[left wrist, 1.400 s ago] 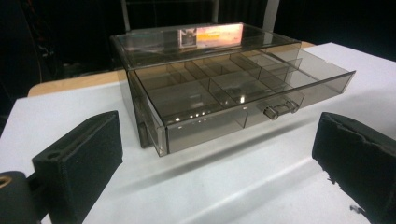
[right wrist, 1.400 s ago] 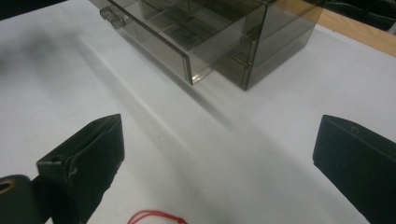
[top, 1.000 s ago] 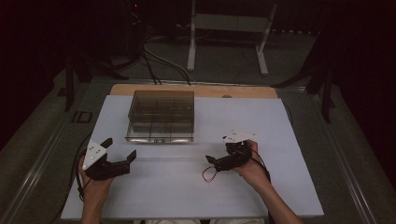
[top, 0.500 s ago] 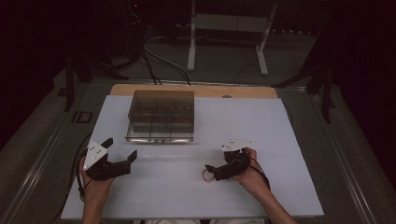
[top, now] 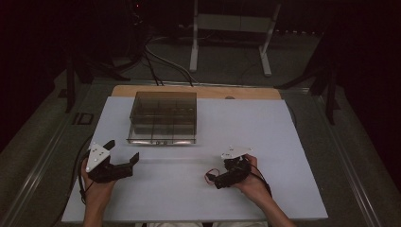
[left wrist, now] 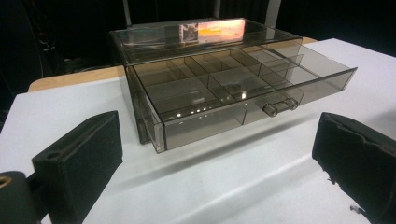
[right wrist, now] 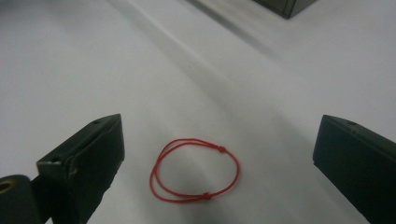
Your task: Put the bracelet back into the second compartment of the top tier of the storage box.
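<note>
Red cord loop (right wrist: 194, 170) (flat) between right gripper (right wrist: 219, 163) jaws

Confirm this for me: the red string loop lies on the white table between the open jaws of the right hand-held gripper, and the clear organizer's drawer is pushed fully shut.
One detail is wrong: the drawer of the clear organizer is pulled out, not shut, as the left gripper view shows. The rest holds: the red string loop lies on the white table between the open jaws of the right hand-held gripper.
</note>
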